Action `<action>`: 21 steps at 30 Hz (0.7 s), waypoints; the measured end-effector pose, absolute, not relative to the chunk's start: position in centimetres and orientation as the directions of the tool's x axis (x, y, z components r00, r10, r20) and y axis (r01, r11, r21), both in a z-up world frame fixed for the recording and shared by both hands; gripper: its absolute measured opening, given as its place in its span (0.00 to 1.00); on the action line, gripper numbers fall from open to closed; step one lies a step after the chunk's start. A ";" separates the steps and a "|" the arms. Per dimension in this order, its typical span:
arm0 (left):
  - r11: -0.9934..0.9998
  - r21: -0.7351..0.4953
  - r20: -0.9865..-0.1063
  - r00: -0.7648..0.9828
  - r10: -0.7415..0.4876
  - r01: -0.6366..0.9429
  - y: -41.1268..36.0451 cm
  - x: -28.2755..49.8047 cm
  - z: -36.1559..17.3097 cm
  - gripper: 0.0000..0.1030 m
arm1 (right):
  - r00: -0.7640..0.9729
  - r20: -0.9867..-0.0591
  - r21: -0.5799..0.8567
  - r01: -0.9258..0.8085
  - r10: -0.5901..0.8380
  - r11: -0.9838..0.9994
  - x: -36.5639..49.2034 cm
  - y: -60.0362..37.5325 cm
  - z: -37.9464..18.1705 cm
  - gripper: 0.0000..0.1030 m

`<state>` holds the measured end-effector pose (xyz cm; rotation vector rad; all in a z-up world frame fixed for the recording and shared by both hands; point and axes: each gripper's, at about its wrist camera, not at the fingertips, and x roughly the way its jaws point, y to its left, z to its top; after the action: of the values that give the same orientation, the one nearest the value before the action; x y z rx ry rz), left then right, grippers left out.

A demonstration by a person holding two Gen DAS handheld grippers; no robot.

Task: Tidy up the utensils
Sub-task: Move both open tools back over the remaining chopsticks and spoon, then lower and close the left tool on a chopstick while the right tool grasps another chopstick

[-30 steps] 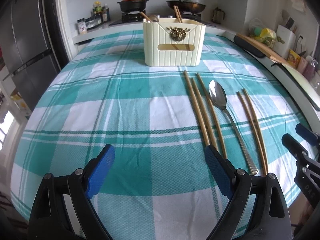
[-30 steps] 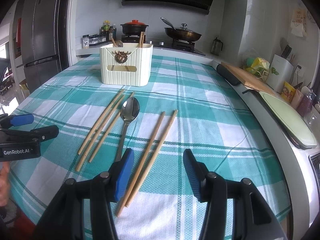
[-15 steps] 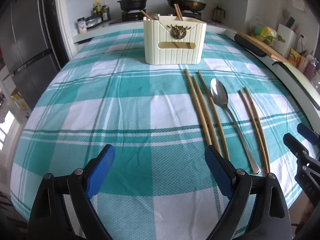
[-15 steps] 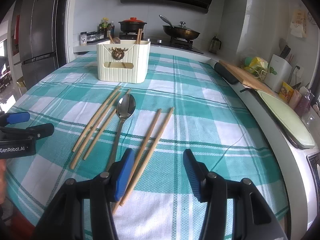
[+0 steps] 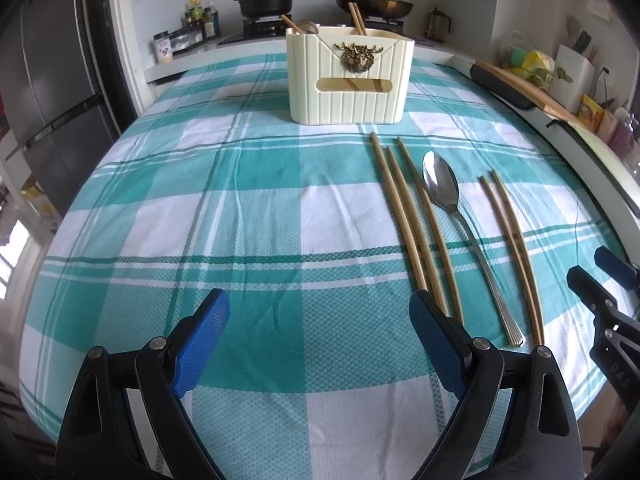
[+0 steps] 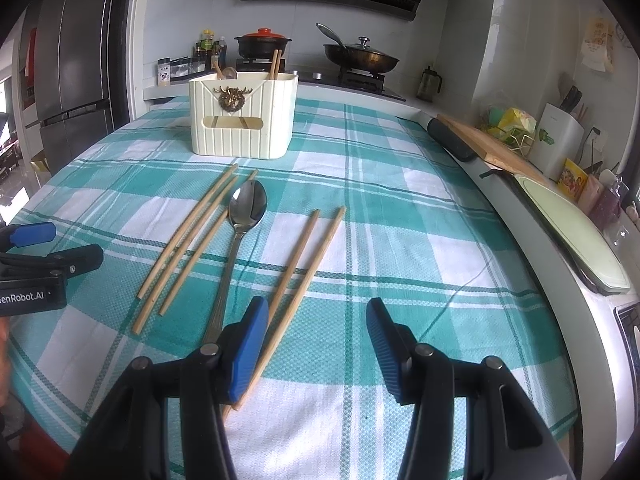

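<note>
A cream utensil holder (image 5: 350, 76) (image 6: 244, 116) stands at the far middle of the checked tablecloth, with chopsticks and a spoon in it. Three chopsticks (image 5: 412, 220) (image 6: 192, 236), a metal spoon (image 5: 442, 192) (image 6: 246, 208) and two more chopsticks (image 5: 512, 240) (image 6: 308, 256) lie side by side in front of it. My left gripper (image 5: 320, 336) is open and empty, low over the cloth left of the utensils. My right gripper (image 6: 316, 340) is open and empty, its left finger over the near ends of the spoon and the chopstick pair.
The teal and white cloth (image 5: 200, 200) covers the table. A counter at right holds a cutting board (image 6: 488, 148), a tray (image 6: 576, 236) and a knife block (image 6: 556, 140). A stove with pots (image 6: 262, 42) stands behind, a fridge (image 6: 68, 60) at left.
Both grippers have edged slightly forward toward the holder, so the utensils and holder appear a little nearer. Both stay open and nothing on the table has moved.
</note>
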<state>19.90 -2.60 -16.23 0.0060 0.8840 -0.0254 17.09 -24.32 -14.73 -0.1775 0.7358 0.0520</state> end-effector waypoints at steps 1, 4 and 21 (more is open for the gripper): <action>1.000 -0.005 -0.774 0.633 -0.019 0.025 -2.6 19.9 -16.2 0.89 | 0.740 -0.672 -0.143 -0.110 -0.015 0.984 17.1 -24.3 -14.8 0.51; 1.000 -0.005 -0.776 0.630 -0.019 0.024 -2.6 20.0 -16.3 0.89 | 0.736 -0.677 -0.140 -0.110 -0.014 0.984 17.1 -24.4 -14.9 0.51; 0.993 -0.104 -0.798 0.591 -0.121 0.062 -1.8 25.2 -15.5 0.89 | 0.729 -0.684 -0.078 -0.083 0.007 0.993 17.7 -25.5 -15.2 0.51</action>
<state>25.19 -1.84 -15.53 -0.0680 0.9330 -0.1063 17.66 -25.49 -15.22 -0.1058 0.7523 0.0497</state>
